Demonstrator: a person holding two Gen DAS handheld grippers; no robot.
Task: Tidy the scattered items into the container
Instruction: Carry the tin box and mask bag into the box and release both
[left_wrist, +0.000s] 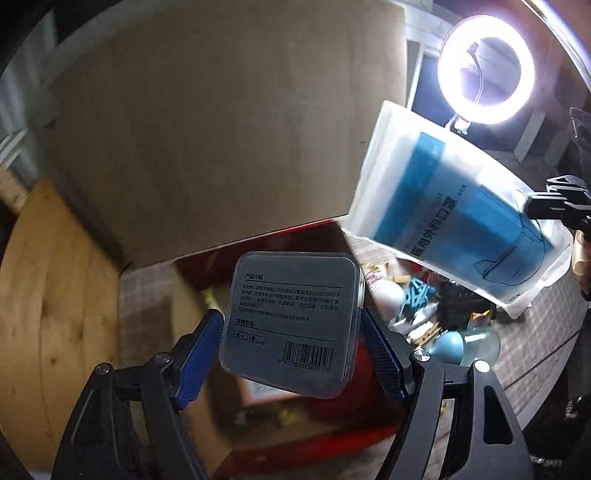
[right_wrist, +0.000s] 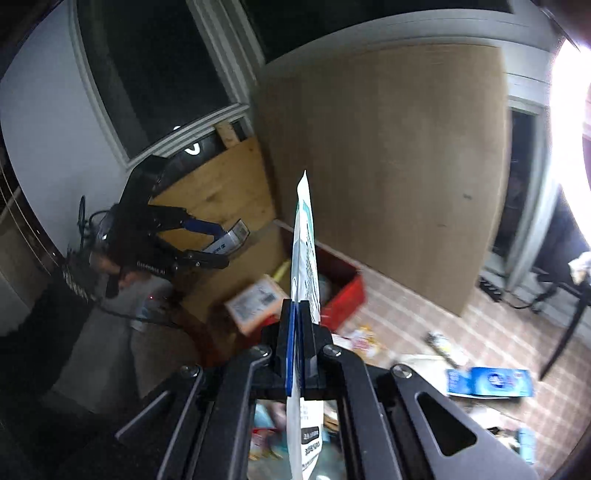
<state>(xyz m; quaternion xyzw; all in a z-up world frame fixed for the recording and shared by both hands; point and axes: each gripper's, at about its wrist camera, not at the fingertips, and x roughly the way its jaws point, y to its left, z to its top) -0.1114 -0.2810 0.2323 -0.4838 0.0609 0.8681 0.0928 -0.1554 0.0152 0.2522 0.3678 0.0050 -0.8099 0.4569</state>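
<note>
My left gripper (left_wrist: 291, 328) is shut on a clear grey plastic case (left_wrist: 293, 321) with a barcode, held in the air above the red container (left_wrist: 332, 417). It also shows in the right wrist view (right_wrist: 231, 236). My right gripper (right_wrist: 295, 317) is shut on a white pouch of blue face masks (right_wrist: 304, 258), seen edge-on. In the left wrist view the pouch (left_wrist: 454, 218) hangs at the right, above scattered items. The red container (right_wrist: 343, 291) holds an orange-edged box (right_wrist: 255, 301).
A large cardboard sheet (left_wrist: 221, 129) stands behind the container. Scattered items (left_wrist: 436, 310) lie on the checked cloth, among them a blue and clear bulb (left_wrist: 465, 343). A blue packet (right_wrist: 491, 382) lies at the right. A ring light (left_wrist: 485, 70) glares. A wooden board (left_wrist: 55, 314) stands at the left.
</note>
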